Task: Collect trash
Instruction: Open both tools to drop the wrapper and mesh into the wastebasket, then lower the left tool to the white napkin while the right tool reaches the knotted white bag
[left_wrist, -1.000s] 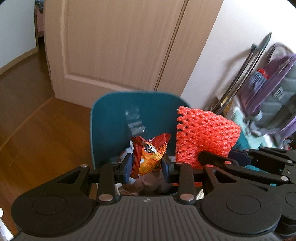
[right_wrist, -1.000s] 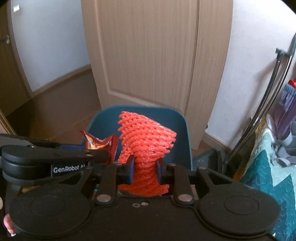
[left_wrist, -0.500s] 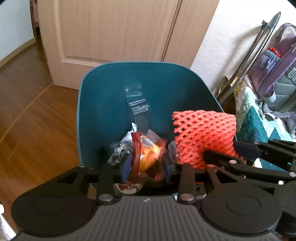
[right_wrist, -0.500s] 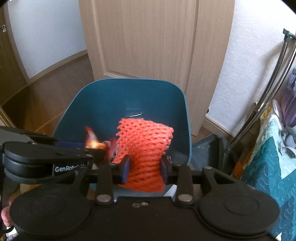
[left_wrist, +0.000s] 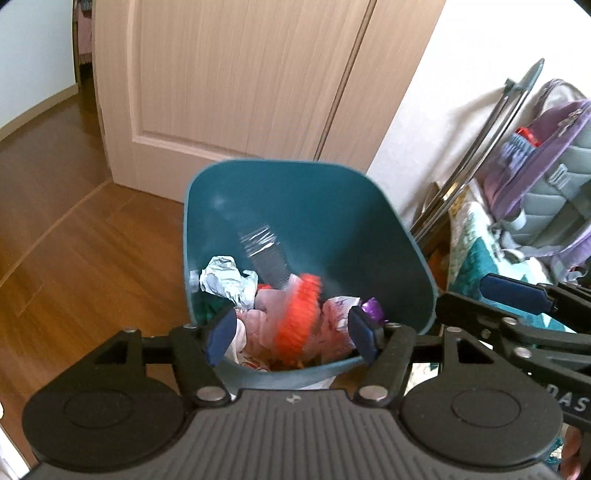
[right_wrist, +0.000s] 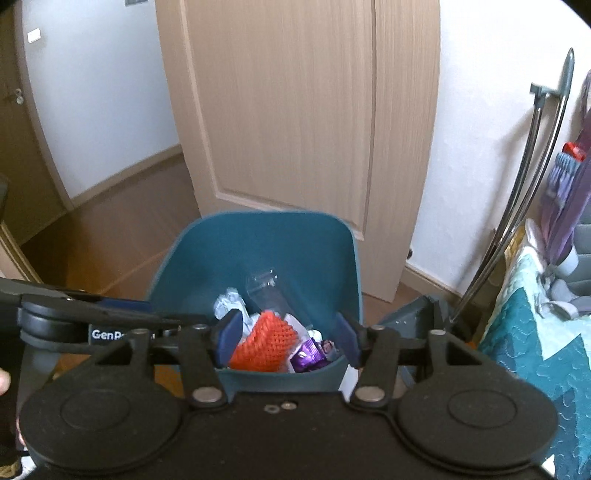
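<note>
Both sets of jaws have just been opening and now gape empty: left gripper (left_wrist: 291, 338), then right gripper (right_wrist: 286, 338), each poised over the teal bin (left_wrist: 413, 258), where the dropped orange net (right_wrist: 266, 345) lies directly below, nearer the right

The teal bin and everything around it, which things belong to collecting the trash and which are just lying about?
Part of the job:
teal bin
orange foam net
crumpled white paper
purple wrapper
left gripper, jaws open
right gripper, jaws open

Just lying about:
purple backpack
teal quilt
wooden door
</note>
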